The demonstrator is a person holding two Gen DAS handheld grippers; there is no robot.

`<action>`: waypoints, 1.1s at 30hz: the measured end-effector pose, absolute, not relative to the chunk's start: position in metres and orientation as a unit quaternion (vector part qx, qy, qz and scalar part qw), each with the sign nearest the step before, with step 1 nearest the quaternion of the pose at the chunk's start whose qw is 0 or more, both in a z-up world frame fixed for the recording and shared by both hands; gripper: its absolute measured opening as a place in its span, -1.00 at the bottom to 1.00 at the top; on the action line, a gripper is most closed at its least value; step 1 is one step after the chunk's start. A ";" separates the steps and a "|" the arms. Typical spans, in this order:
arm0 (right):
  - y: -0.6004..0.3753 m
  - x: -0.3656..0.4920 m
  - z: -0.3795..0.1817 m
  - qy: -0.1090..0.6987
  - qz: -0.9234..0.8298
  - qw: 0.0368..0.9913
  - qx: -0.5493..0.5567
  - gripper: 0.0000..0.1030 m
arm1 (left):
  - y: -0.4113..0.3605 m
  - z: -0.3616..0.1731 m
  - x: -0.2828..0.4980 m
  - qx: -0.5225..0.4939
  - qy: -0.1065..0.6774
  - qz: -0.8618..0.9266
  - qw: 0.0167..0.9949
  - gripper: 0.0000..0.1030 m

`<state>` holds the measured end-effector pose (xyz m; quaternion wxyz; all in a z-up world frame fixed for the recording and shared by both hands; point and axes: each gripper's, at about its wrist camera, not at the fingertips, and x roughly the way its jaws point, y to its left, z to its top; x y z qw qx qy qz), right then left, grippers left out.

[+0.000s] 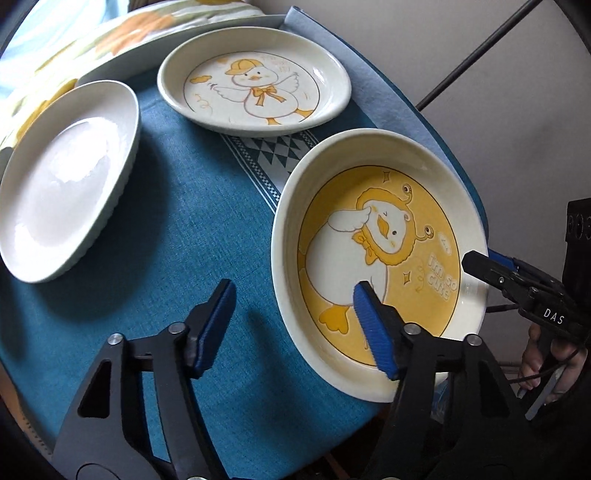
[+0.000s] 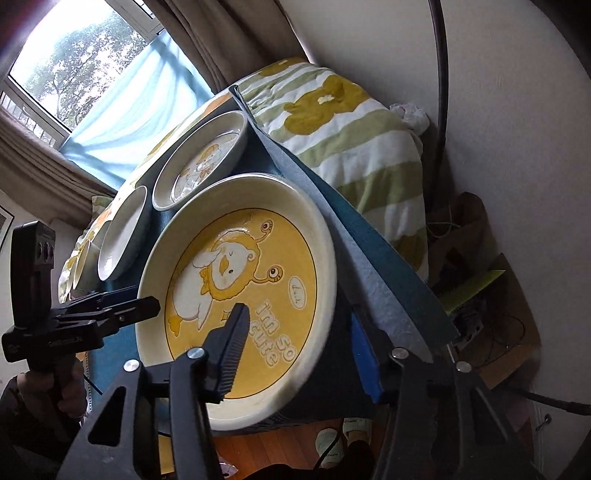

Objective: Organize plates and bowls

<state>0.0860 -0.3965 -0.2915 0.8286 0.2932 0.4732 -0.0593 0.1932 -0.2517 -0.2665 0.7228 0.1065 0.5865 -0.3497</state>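
We see a window [image 2: 74, 55] at the upper left letting in daylight over leafy trees, framed by a brown curtain [image 2: 207, 33] with pale blue fabric [image 2: 140, 110] hanging below it. A plain white wall [image 2: 498, 110] runs along the right, and a green-and-white striped quilt [image 2: 351, 147] with mustard flowers lies against it. Below the blue-clothed surface [image 1: 177, 221] we glimpse a wooden floor [image 2: 258, 446] and brown cardboard [image 2: 509, 321].

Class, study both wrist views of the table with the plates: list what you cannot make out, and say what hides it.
- Left wrist view: the near rim of the yellow duck plate is hidden behind the left gripper.
- Right wrist view: the plain white ribbed plate is seen edge-on, so its inside barely shows.
- Right wrist view: the small print on the pale duck plate is too small to read.
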 end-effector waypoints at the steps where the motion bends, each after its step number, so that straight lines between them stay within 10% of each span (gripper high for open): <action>1: -0.399 0.089 -0.294 0.475 -0.057 0.828 0.293 -0.31 | -0.253 -0.269 0.195 0.108 0.587 -0.347 0.723 -0.09; 8: -0.402 0.091 -0.300 0.484 -0.065 0.824 0.288 -0.72 | -0.255 -0.278 0.199 0.098 0.603 -0.358 0.706 -0.62; 33: -0.396 0.110 -0.271 0.481 -0.024 0.852 0.207 -0.77 | -0.238 -0.244 0.182 0.096 0.568 -0.339 0.744 -0.67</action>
